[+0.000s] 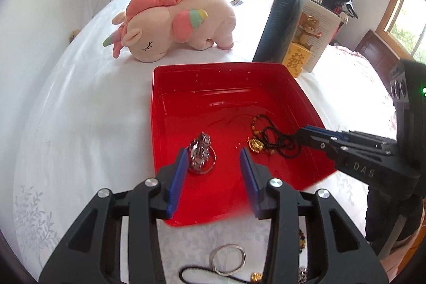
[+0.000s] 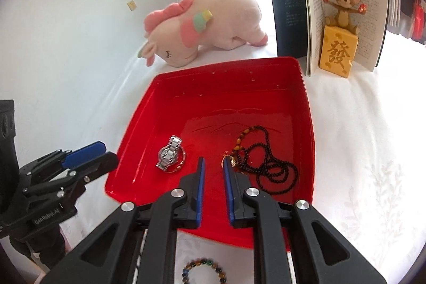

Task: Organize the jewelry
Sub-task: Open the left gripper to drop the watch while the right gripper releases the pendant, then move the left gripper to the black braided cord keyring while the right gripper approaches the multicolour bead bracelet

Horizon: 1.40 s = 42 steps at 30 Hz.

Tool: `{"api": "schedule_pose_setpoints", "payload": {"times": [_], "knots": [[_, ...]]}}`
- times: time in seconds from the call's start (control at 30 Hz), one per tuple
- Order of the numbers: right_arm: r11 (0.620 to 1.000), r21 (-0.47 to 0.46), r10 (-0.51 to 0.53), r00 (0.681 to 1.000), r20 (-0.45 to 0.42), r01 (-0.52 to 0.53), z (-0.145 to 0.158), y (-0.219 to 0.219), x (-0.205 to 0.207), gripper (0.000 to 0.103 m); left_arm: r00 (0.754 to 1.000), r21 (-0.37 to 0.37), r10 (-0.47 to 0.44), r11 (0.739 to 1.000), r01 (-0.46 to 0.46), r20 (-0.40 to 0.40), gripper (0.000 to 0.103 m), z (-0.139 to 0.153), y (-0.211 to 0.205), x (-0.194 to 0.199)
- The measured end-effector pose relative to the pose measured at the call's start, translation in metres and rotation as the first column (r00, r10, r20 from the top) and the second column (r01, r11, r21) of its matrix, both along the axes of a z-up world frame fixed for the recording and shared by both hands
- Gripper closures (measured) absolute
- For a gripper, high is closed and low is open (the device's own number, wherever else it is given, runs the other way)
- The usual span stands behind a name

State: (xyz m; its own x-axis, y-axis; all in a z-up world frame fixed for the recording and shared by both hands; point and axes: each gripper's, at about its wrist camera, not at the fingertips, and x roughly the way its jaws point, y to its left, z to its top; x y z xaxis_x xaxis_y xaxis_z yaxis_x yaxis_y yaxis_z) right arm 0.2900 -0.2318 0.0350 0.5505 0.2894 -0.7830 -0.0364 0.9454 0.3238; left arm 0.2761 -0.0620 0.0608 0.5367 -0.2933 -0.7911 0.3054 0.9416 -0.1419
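Red tray (image 1: pixel 170 108) sits on the white bed cover (image 1: pixel 80 111). Inside it lie a silver watch (image 2: pixel 169 155) and a black bead necklace (image 2: pixel 269 164). More jewelry waits outside, just in front of the tray's near edge: a silver bangle (image 1: pixel 227 258) under the left gripper (image 1: pixel 213 153), and a colourful bead bracelet (image 2: pixel 202 270) under the right gripper (image 2: pixel 213 163). Each piece lies nearer its own gripper, low and close. The left gripper's jaws stand partly apart and hold nothing. The right gripper's jaws show only a thin gap and are empty too.
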Motion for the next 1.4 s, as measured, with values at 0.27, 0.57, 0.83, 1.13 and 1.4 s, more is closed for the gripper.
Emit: {"api": "schedule_pose_setpoints", "payload": {"times": [0.27, 0.57, 0.83, 1.13, 1.4], "knots": [[0.999, -0.004, 0.035, 0.999, 0.014, -0.035, 0.011, 0.010, -0.023, 0.088, 1.000, 0.028, -0.011, 1.000, 0.010, 0.002, 0.062, 0.000, 0.003, -0.027], [0.996, 0.006, 0.085, 0.995, 0.047, -0.085, 0.013, 0.018, -0.059, 0.088, 1.000, 0.043, -0.019, 0.999, 0.020, -0.015, 0.057, -0.033, 0.030, -0.060], [0.994, 0.027, 0.105, 0.994, 0.034, -0.106, -0.008, 0.012, -0.095, 0.087, 0.994, 0.082, -0.049, 0.995, 0.057, -0.096, 0.057, -0.066, 0.027, -0.064], [0.993, 0.010, 0.115, 0.993, -0.014, -0.115, -0.042, 0.007, -0.111, 0.081, 0.992, 0.135, -0.063, 0.988, 0.077, -0.111, 0.051, -0.081, 0.017, -0.063], [0.993, -0.003, 0.122, 0.990, -0.077, -0.122, -0.063, 0.012, -0.109, 0.081, 0.989, 0.141, -0.059, 0.987, 0.078, -0.139, 0.051, -0.090, 0.018, -0.059]]}}
